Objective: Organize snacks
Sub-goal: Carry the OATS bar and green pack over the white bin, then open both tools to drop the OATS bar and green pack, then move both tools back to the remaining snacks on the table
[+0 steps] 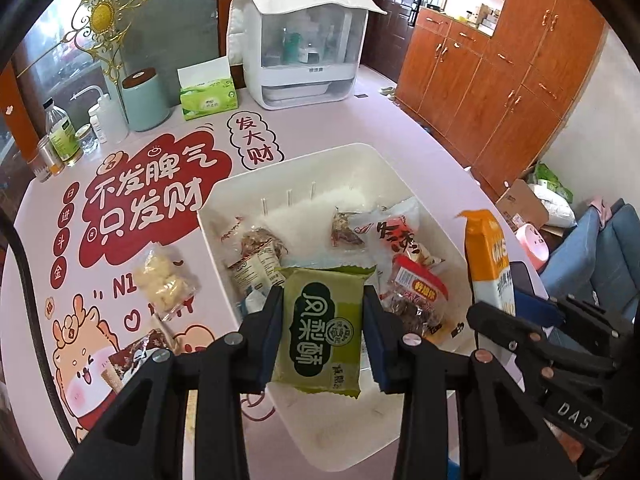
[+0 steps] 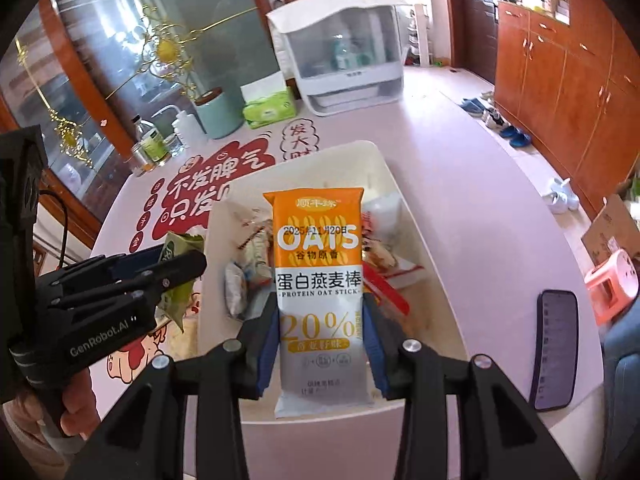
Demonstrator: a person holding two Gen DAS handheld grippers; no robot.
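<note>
The left claw is gripping a green pastry packet and the right claw an oat bar above the white bin; gripped low, the slick bar risks slipping onto the worktop.

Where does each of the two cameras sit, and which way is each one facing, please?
Left wrist: on the left gripper, facing forward and down at the white bin; it holds the green pastry packet, and the right gripper shows at right.
Right wrist: on the right gripper, facing down into the white bin; it holds the orange oat stick packet; the left gripper and a hand show at left.
Shared: the bin, both packets, the pink table.
</note>
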